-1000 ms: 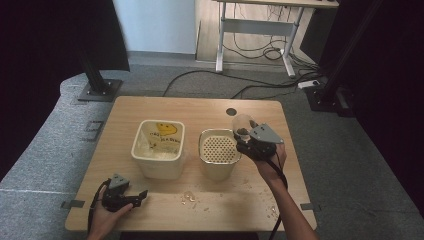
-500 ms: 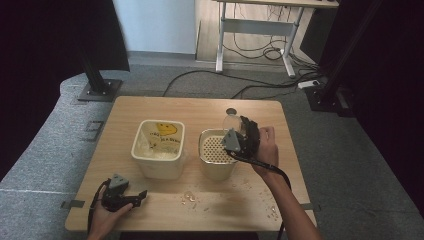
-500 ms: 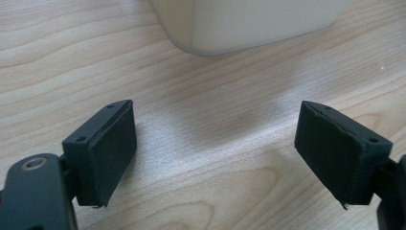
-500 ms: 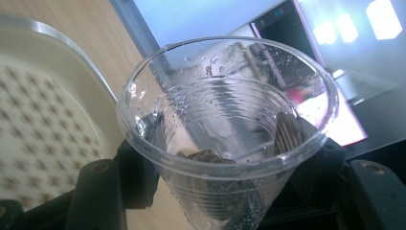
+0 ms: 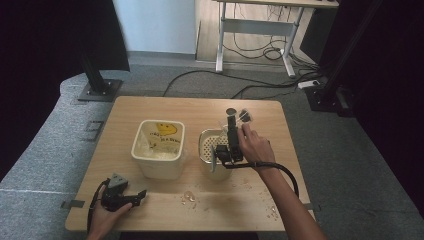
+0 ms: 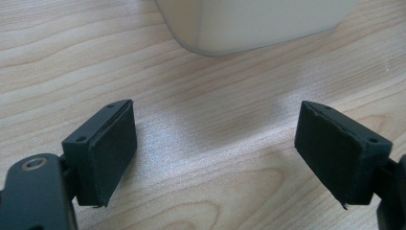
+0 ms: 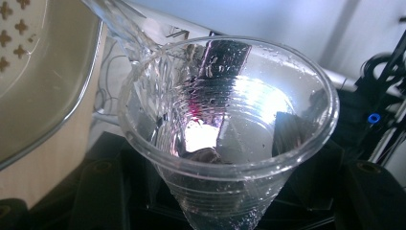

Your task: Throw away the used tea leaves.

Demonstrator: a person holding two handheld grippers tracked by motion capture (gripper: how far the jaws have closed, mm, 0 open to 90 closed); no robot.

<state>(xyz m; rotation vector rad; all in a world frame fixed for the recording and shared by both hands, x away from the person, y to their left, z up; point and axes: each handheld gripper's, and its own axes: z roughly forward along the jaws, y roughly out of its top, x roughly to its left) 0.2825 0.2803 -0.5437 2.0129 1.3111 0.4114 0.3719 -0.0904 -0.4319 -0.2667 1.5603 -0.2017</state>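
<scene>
Desk [image 5: 150, 112]: pale wood, carrying two containers near the middle, with scattered wet spots and crumbs along the near edge.

White bin [image 5: 158, 148]: square, lined with a clear bag bearing a yellow smiley print, standing left of centre; lower corner also visible at the top of the left gripper view [image 6: 249, 24].

Strainer basket [image 5: 209, 142]: cream, perforated floor, standing just right of the white bin; rim and cross-shaped holes visible at the left of the right gripper view [image 7: 43, 72].

Right gripper [image 5: 223, 156]: held over the strainer basket's right side, turned on its side, closed on the clear plastic cup; jaws just closing a little further, cup between them.

Left gripper [image 5: 139, 194]: resting low on the desk near the front left corner, well apart from the white bin; jaws spread wide, bare wood between the pads [image 6: 107, 153].

Clear plastic cup [image 7: 225, 134]: gripped by its lower body, tipped toward the strainer basket, mouth facing the camera, droplets on the inner wall, a clear stream leaving the rim toward the upper left.

Small items at the far edge [image 5: 239, 114]: a dark round piece and a clear wrapper, beyond the right hand [image 5: 255, 146]; too small to identify.
</scene>
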